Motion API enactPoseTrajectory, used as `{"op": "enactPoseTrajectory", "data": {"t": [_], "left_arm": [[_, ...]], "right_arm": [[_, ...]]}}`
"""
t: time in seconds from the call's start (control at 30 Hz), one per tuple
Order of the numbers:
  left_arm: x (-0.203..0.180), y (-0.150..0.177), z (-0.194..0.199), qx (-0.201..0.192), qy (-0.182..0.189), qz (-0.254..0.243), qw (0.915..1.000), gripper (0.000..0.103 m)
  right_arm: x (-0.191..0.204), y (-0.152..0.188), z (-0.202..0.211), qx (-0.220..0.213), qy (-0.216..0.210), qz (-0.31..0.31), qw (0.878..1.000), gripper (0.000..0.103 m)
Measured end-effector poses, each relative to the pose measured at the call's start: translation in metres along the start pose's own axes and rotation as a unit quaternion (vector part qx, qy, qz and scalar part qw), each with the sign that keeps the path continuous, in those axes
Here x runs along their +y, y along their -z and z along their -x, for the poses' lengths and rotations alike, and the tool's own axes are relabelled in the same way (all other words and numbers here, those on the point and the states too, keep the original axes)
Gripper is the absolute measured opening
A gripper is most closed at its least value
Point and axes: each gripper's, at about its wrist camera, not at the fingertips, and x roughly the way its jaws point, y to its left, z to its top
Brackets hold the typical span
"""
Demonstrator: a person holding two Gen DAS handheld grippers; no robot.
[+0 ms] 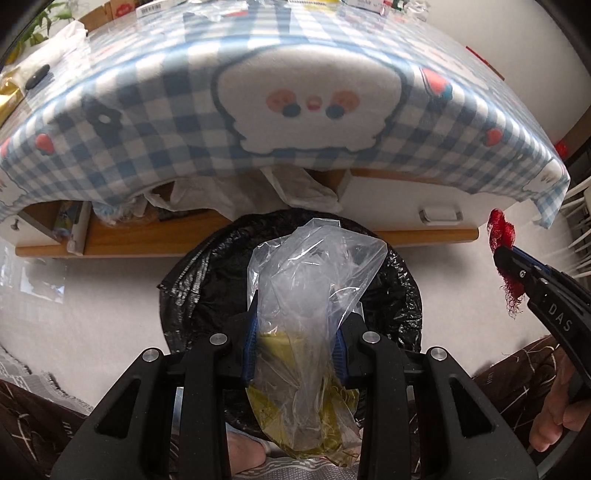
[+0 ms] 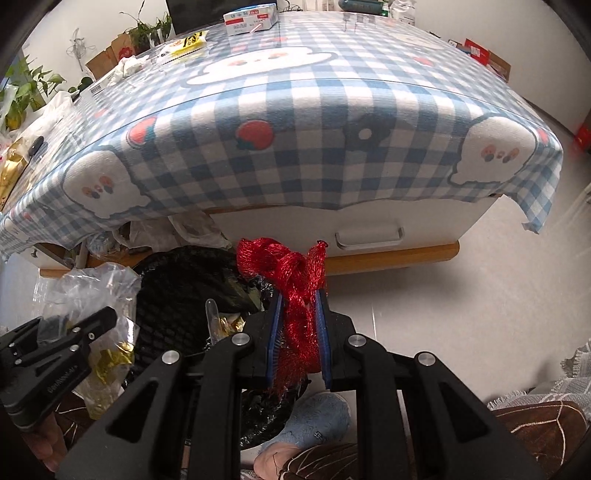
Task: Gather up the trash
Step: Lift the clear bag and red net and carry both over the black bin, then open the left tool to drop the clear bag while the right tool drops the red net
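My left gripper point(image 1: 297, 349) is shut on a clear plastic bag point(image 1: 310, 280) with yellow scraps inside; it hangs over the bin lined with a black bag point(image 1: 400, 295) on the floor. In the right wrist view the same clear plastic bag point(image 2: 92, 291) shows at the left beside the left gripper point(image 2: 74, 332). My right gripper point(image 2: 297, 332) is shut on a bunch of red mesh netting point(image 2: 291, 273), held just right of the black-lined bin point(image 2: 177, 295). From the left wrist view the red netting point(image 1: 500, 232) and right gripper point(image 1: 517, 266) show at the right edge.
A table with a blue checked cloth point(image 2: 314, 147) stands beyond the bin, with a white drawer point(image 2: 369, 232) under it. Boxes point(image 2: 251, 18) and wrappers point(image 2: 184, 44) lie on its far side. Bags are stuffed on the shelf point(image 1: 155, 229) below. The person's foot in a blue sock point(image 2: 317, 417) rests near the bin.
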Motion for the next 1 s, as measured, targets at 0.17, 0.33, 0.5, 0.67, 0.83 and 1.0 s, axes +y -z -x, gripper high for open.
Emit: {"op": "enactPoseTrajectory", "data": {"t": [0.17, 0.33, 0.5, 0.67, 0.83, 1.0], "left_arm": [[-0.009, 0.000, -0.015, 0.010, 0.008, -0.007, 0.9999, 0.031], [-0.018, 0.000, -0.026, 0.015, 0.014, -0.011, 0.9997, 0.032], [-0.021, -0.002, -0.030, 0.011, 0.018, -0.018, 0.9996, 0.034], [-0.017, -0.004, -0.021, -0.002, 0.018, -0.012, 0.9998, 0.046], [-0.001, -0.008, -0.011, -0.019, 0.017, 0.005, 0.9997, 0.060], [0.008, -0.009, -0.005, -0.029, 0.017, 0.009, 0.9994, 0.078]], "right_arm": [[-0.006, -0.001, -0.004, 0.003, 0.001, -0.008, 1.000, 0.016], [-0.006, -0.001, -0.006, 0.004, 0.007, -0.004, 1.000, 0.016], [-0.006, -0.002, -0.010, 0.006, 0.011, -0.006, 1.000, 0.016], [-0.002, -0.002, -0.011, 0.004, 0.012, -0.004, 1.000, 0.016], [0.004, -0.002, -0.010, 0.001, 0.012, 0.006, 1.000, 0.016], [0.008, -0.001, -0.008, 0.001, 0.011, 0.010, 1.000, 0.016]]}}
